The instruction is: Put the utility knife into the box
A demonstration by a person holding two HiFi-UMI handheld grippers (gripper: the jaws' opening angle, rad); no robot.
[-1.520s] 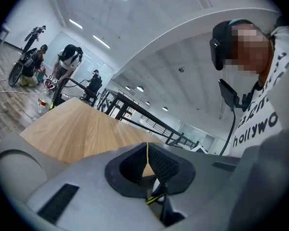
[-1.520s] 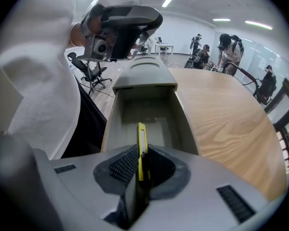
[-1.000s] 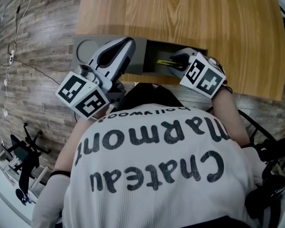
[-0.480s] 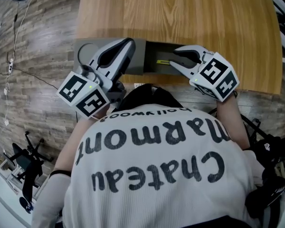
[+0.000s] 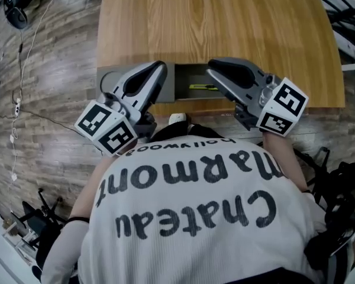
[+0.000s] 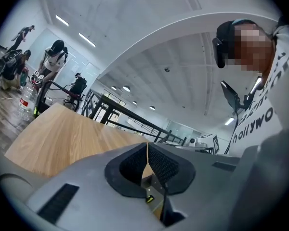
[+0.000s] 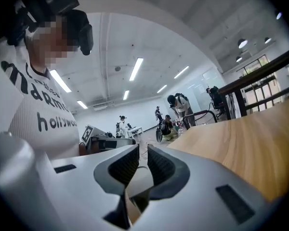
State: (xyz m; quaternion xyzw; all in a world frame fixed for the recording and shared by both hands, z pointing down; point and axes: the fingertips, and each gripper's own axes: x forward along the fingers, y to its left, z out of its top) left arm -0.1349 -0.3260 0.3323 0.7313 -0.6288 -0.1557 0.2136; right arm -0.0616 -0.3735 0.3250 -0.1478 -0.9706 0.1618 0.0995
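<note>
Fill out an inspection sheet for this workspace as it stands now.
Surface: wooden table, holding the box at its near edge.
Job's things: grey box, open; utility knife lies inside it.
Clutter: nothing seen.
Grippers: left gripper shut, empty. Right gripper has just been closing; a narrow gap is left and nothing is between its jaws.
Cables: white cable trailing over the floor at the left.
Surroundings: wood-plank floor; people far across the room.
</note>
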